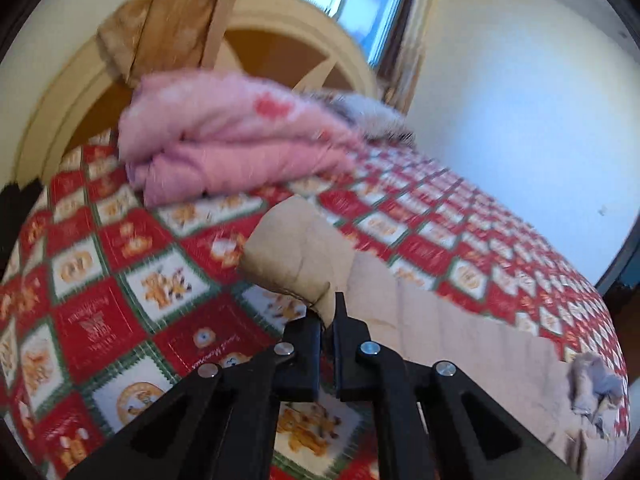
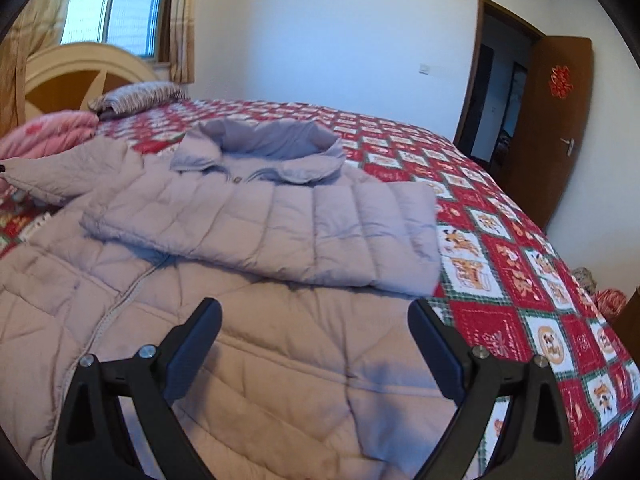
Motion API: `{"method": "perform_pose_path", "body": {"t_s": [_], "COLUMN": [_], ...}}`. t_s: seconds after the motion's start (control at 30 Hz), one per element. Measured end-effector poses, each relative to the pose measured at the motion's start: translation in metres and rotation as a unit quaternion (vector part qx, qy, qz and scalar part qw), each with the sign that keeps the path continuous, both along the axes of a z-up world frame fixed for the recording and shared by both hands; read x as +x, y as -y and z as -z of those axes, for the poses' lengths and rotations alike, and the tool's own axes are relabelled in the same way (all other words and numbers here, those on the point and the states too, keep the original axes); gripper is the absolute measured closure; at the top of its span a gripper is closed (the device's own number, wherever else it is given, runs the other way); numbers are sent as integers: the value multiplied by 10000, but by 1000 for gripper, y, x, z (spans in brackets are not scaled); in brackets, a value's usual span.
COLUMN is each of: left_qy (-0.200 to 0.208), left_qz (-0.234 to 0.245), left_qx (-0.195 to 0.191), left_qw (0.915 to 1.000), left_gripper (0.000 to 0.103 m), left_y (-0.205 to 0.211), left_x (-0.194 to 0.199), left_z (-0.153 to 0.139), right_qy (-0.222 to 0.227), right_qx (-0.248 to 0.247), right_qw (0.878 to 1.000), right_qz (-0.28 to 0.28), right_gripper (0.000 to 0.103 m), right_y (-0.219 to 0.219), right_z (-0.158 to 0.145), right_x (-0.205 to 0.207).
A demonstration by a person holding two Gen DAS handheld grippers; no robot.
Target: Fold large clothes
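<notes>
- Bed [image 2: 500, 248]: the coat [image 2: 248, 320] lies spread on it, one sleeve [image 2: 280, 232] already folded across the chest.
- Left hand-held gripper [image 1: 329, 320] is clamped on the other cuff [image 1: 292, 256]; next, carry it across.
- Right hand-held gripper [image 2: 316, 332] hovers wide open, empty.

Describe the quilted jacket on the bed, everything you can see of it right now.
The quilted jacket is pale lilac-grey, puffy and stitched in panels, lying front-up on the red patchwork bedspread. Its collar stands open; a zip runs down the front. One sleeve is already folded across the chest. The left gripper is shut on the other sleeve's cuff, lifted off the bed. The right gripper, open, hovers above the body.
</notes>
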State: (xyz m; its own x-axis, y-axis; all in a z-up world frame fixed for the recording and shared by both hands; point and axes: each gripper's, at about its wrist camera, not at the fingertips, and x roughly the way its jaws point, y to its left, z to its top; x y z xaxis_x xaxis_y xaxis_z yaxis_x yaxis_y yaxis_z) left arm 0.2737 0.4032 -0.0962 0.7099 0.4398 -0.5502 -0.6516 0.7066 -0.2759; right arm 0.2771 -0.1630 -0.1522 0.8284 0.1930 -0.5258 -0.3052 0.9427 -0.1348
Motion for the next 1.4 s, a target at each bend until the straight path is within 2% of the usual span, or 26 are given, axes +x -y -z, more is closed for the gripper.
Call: {"method": "perform_pose_path", "body": {"t_s": [0.07, 0.17, 0.27, 0.37, 0.47, 0.57, 0.73, 0.83, 0.9, 0.93, 0.97, 1.1, 1.17, 1.2, 1.23, 1.27, 1.3, 1.33, 1.37, 1.4], "left_qy": [128, 324, 489, 553, 551, 515, 377, 136, -152, -318, -443, -398, -364, -380, -432, -502, -508, -387, -231, -80], "left_qz": [177, 522, 945, 1530, 2062, 2534, 3266, 3577, 3884, 3944, 3993, 4175, 4183, 4218, 4219, 4174, 4125, 4105, 4116, 4162], "left_qx": [260, 418, 689, 1050, 1478, 1688, 1756, 1755, 1897, 1980, 2069, 2421, 2598, 2566, 2512, 2469, 2432, 2374, 2295, 2216], "left_qw": [9994, 9972, 9919, 9811, 9657, 9511, 9280, 9171, 9016, 8968, 8921, 8749, 8696, 8688, 8701, 8731, 8764, 8796, 8817, 8818], "left_gripper": [100, 100, 100, 100, 100, 100, 99, 99, 98, 97, 97, 96, 93, 92, 82, 63, 52, 35, 26, 24], "left_y": [21, 56, 103, 165, 230, 286, 377, 423, 459, 472, 483, 495, 494, 487, 490, 487, 484, 480, 476, 473], "left_x": [0, 4, 10, 21, 31, 41, 61, 71, 76, 77, 77, 61, 58, 57, 56, 57, 56, 53, 48, 45], "left_z": [-19, -44, -67, -84, -90, -86, -69, -56, -43, -37, -32, -18, -12, -9, -7, -6, -4, -5, -8, -11], "right_qy": [36, 89, 136, 190, 211, 204, 150, 102, 36, -1, -42, -195, -218, -237, -258, -280, -309, -331, -357, -383], "right_qx": [92, 221, 275, 375, 479, 620, 806, 902, 966, 986, 1008, 1067, 1071, 1067, 1061, 1059, 1073, 1071, 1053, 1022], "right_qw": [10000, 9997, 9995, 9991, 9986, 9977, 9961, 9950, 9941, 9938, 9934, 9925, 9925, 9926, 9927, 9926, 9925, 9925, 9927, 9931], "right_qz": [14, 26, -20, 22, 82, 170, 328, 428, 488, 512, 538, 558, 540, 527, 521, 518, 498, 477, 461, 436], "right_gripper": [7, 7, 7, 7, 7, 7, 7, 7, 7, 7, 7, 7, 7, 7, 5, 3, 2, 2, 2, 2], "right_y": [6, 16, 22, 32, 42, 55, 76, 87, 92, 94, 95, 100, 100, 99, 97, 95, 91, 87, 83, 78], "right_z": [-3, -8, -11, -15, -18, -19, -18, -14, -11, -9, -7, -1, -2, -2, -2, -1, -1, -1, -1, -1], "right_x": [-4, -9, -12, -17, -21, -24, -28, -28, -27, -26, -26, -26, -26, -25, -24, -23, -21, -19, -18, -16]}}
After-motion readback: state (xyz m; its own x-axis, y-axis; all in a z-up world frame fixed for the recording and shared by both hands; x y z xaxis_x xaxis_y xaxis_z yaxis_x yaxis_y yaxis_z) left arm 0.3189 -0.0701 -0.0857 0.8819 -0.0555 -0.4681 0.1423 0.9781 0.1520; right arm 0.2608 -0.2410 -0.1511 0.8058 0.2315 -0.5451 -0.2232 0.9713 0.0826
